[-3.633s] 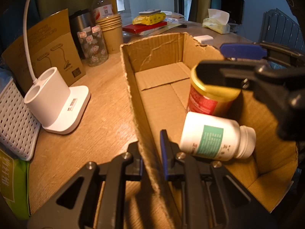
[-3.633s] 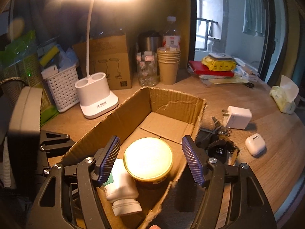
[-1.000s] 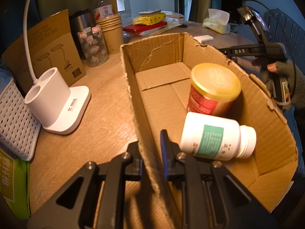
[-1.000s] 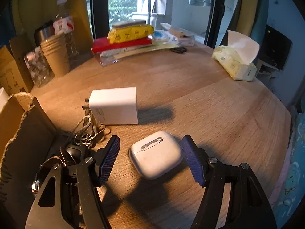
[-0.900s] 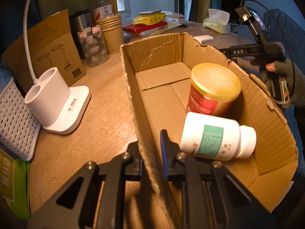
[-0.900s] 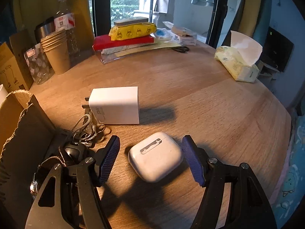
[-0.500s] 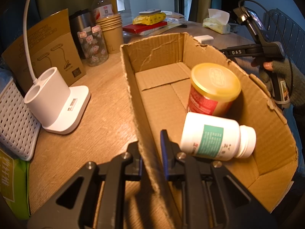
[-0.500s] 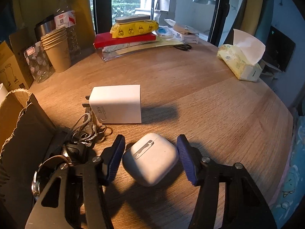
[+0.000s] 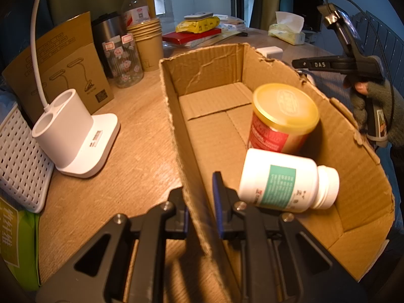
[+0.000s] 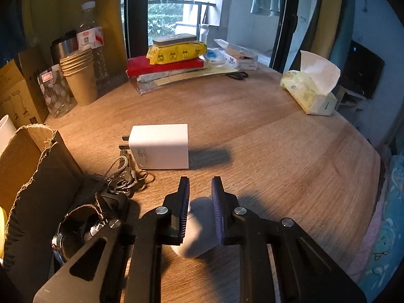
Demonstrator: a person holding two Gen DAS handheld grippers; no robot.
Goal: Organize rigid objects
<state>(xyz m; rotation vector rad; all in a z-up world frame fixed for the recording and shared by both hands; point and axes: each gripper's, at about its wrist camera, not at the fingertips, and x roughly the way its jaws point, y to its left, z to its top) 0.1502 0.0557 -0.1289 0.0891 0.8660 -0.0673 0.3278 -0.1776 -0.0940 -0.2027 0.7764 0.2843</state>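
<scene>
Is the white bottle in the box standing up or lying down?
Lying down. The white bottle rests on its side in the cardboard box, cap pointing sideways, beside the upright yellow-lidded can.

Your left gripper [image 9: 200, 209] points steeply down, its two blue-padded jaws clamped almost together on the near wall of the cardboard box [image 9: 192, 176], one pad outside and one inside. Your right gripper [image 10: 200, 204] also angles downward, its jaws having just closed onto the white earbud case [image 10: 198, 227] (pads pressing both its sides). Your right hand [image 9: 376, 111], in a grey knitted glove, grips that tool's handle.
</scene>
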